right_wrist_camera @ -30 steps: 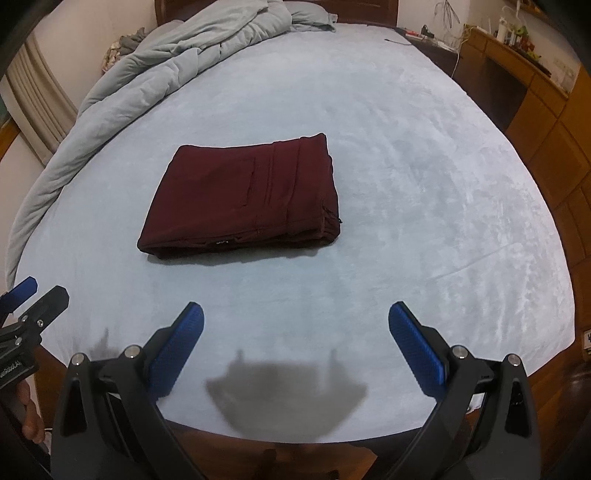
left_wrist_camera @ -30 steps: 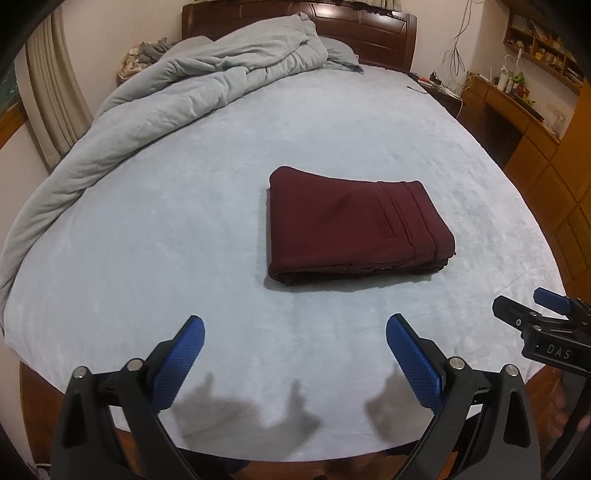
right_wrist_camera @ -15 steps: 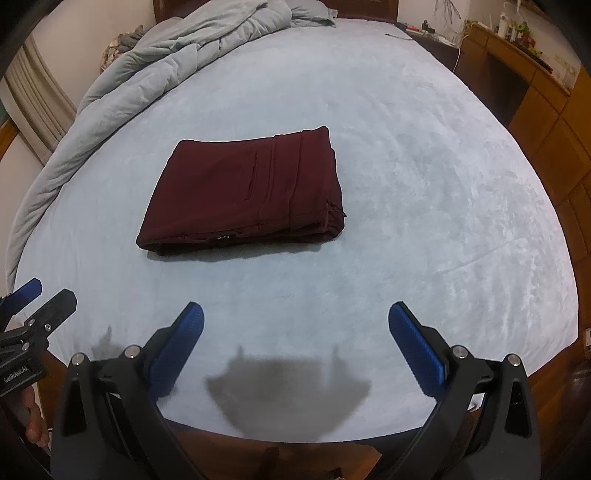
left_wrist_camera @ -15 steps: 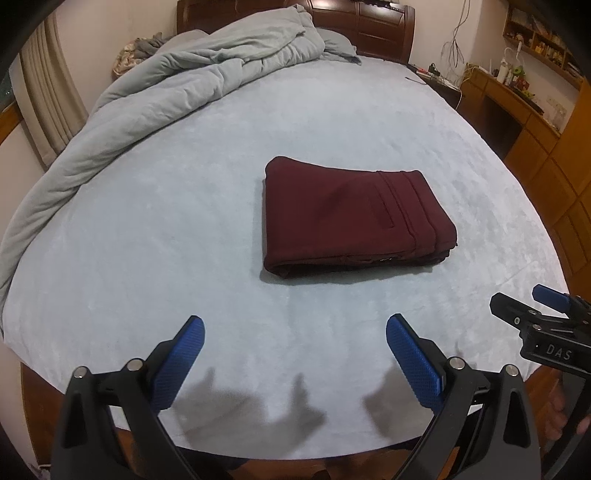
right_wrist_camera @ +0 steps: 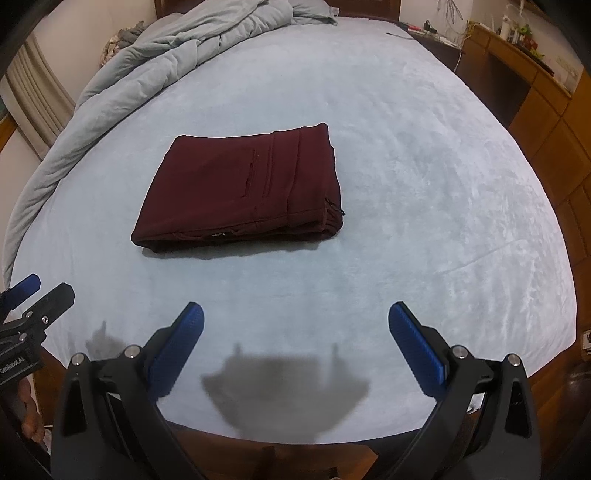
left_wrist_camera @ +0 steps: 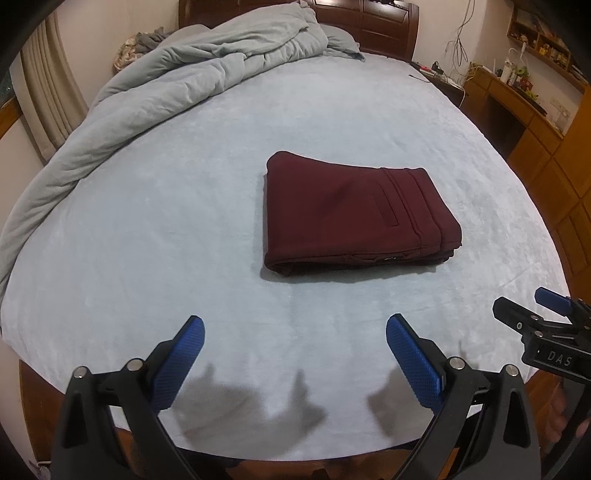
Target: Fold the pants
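The maroon pants (left_wrist_camera: 354,214) lie folded into a neat rectangle in the middle of the pale blue bed (left_wrist_camera: 184,240); they also show in the right wrist view (right_wrist_camera: 243,188). My left gripper (left_wrist_camera: 295,325) is open and empty, hovering over the near edge of the bed, well short of the pants. My right gripper (right_wrist_camera: 295,310) is open and empty too, over the near edge to the right of the pants. Each gripper shows at the side of the other's view: the right one (left_wrist_camera: 532,314), the left one (right_wrist_camera: 37,291).
A crumpled grey duvet (left_wrist_camera: 177,81) is piled along the far left of the bed up to the wooden headboard (left_wrist_camera: 369,26). Wooden desk and cabinets (left_wrist_camera: 546,133) stand along the right side. A curtain (left_wrist_camera: 48,85) hangs at the left.
Both grippers have drawn slightly nearer and lower toward the bed, so the pants look a little bigger. The pants have not moved and both grippers stay open.
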{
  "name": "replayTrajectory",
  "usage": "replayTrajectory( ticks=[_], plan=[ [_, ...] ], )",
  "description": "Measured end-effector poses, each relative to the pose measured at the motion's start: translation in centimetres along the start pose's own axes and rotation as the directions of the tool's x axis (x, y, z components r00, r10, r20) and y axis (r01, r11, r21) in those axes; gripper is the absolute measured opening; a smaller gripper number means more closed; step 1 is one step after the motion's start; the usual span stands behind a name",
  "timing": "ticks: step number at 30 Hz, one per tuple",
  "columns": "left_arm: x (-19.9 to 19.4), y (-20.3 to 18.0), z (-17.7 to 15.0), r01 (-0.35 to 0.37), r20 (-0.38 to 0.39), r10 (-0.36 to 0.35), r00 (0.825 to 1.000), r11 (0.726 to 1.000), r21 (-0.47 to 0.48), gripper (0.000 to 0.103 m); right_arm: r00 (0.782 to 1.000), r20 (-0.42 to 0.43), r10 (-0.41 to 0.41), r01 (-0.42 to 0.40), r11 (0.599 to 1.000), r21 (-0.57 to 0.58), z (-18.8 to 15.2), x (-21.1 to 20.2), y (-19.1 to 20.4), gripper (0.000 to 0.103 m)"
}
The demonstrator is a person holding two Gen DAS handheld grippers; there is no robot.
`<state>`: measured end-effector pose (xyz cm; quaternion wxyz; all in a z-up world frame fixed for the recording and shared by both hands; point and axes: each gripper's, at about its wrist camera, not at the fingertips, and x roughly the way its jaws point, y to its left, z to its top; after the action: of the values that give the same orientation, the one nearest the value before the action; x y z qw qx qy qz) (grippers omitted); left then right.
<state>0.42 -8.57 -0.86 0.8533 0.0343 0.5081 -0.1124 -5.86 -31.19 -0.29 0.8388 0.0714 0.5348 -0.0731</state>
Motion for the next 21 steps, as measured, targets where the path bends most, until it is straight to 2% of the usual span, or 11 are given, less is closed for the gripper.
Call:
replayTrajectory(
  ticks=[21],
  plan=[
    [0.15,0.53,0.18,0.009,-0.005,-0.010,1.000,1.000,-0.008,0.099,1.000,-0.012,0.008,-0.008,1.000,-0.007,0.07,0.49,-0.12,0.100]
  ],
)
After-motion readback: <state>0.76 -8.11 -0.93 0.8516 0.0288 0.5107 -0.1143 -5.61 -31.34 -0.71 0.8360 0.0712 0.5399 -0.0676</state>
